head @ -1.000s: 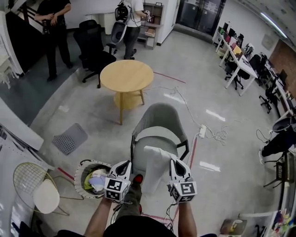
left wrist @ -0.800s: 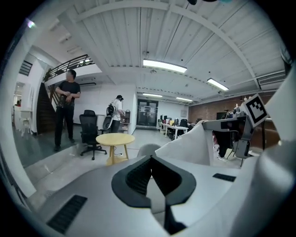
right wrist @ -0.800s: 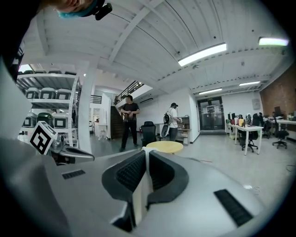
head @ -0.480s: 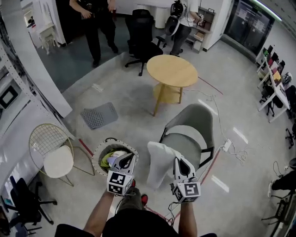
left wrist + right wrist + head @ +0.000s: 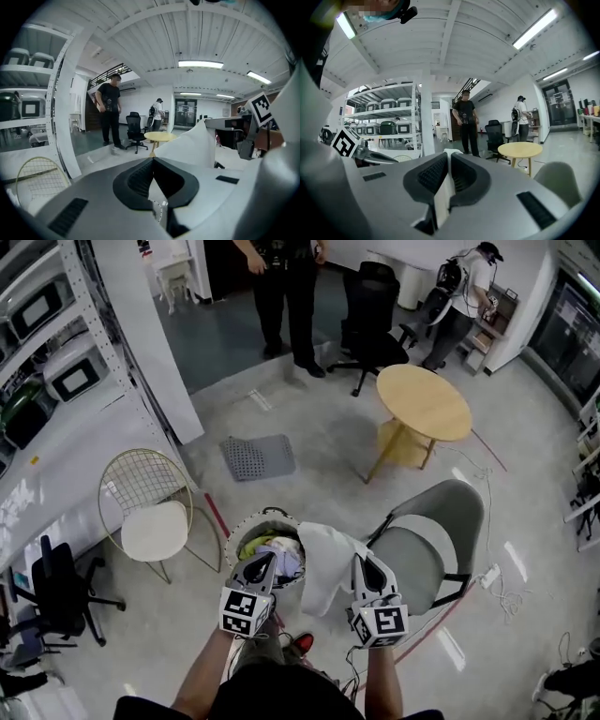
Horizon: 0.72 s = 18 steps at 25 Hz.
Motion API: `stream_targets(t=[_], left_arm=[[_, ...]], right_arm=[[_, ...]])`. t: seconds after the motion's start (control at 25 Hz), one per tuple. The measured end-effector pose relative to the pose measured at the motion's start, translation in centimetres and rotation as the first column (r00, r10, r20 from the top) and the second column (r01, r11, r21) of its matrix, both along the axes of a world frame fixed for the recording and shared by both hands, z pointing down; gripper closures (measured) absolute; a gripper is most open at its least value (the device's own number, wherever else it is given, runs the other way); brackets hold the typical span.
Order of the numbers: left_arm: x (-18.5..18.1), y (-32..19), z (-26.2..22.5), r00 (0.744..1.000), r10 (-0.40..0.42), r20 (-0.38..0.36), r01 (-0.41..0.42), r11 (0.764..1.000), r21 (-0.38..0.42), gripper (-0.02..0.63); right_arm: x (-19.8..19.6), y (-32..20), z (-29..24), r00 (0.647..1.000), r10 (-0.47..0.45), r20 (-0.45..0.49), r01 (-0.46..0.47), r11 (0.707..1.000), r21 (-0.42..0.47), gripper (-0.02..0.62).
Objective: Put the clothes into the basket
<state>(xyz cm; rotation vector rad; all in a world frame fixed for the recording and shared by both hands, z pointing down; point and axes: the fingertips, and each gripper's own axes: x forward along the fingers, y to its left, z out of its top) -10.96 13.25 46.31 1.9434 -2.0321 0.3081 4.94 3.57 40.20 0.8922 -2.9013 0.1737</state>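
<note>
Closest in, the right hand-held gripper (image 5: 361,562) is squeezed down to a narrow slit on a white garment (image 5: 326,563). Its own view shows the cloth sandwiched between the ribbed pads, which the head view can't really show. The left hand-held gripper (image 5: 267,561) looks pinched closed too, with its tips meeting. There's a pale sliver in the gap behind the tips, but I can't tell what it is. In the left gripper view the garment rises as a white peak just right of the jaws, with the other gripper's marker cube beyond it.

Only the head view catches the basket (image 5: 267,513). It sits on the floor just ahead of the left hand-held gripper's tips and already holds a pile of mixed clothes (image 5: 277,554). The garment hangs between the two grippers, and its far corner reaches over the basket's right rim.

Just right of the right hand-held gripper is a grey chair (image 5: 417,554). Off to the left of the left one there's a wire chair (image 5: 150,526) with a white seat pad. Farther ahead are a perforated grey mat (image 5: 258,457), a round wooden table (image 5: 424,401), a black office chair (image 5: 375,310) and a person in black (image 5: 286,296). The right gripper view gives a level look at a shelf rack (image 5: 384,124) loaded with bins.

Versus a second ago, the basket was off to the left of the left gripper and the garment hung in front of the grey chair. Now the basket is dead ahead and the chair is off to the right.
</note>
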Motion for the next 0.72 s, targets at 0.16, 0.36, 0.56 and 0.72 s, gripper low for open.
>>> stream_targets(t=[0.16, 0.36, 0.56, 0.72], left_arm=[[-3.7, 1.4, 0.7, 0.997, -0.08, -0.009, 0.08, 0.997, -0.014, 0.6], [-7.7, 2.8, 1.8, 0.989, -0.148, -0.021, 0.148, 0.989, -0.03, 0.6], [-11.0, 3.1, 3.1, 0.981, -0.189, -0.04, 0.187, 0.981, -0.049, 0.6], [-13.3, 3.1, 4.3, 0.976, -0.211, -0.059, 0.207, 0.976, -0.067, 0.6]], right_arm=[[-4.4, 0.0, 0.4, 0.997, -0.071, 0.002, 0.071, 0.997, -0.011, 0.56], [-9.3, 0.0, 1.3, 0.991, -0.134, 0.0, 0.134, 0.991, -0.023, 0.56], [-14.0, -0.7, 2.7, 0.984, -0.178, -0.022, 0.177, 0.984, -0.033, 0.56], [-17.4, -0.9, 4.5, 0.977, -0.207, -0.051, 0.204, 0.978, -0.05, 0.56]])
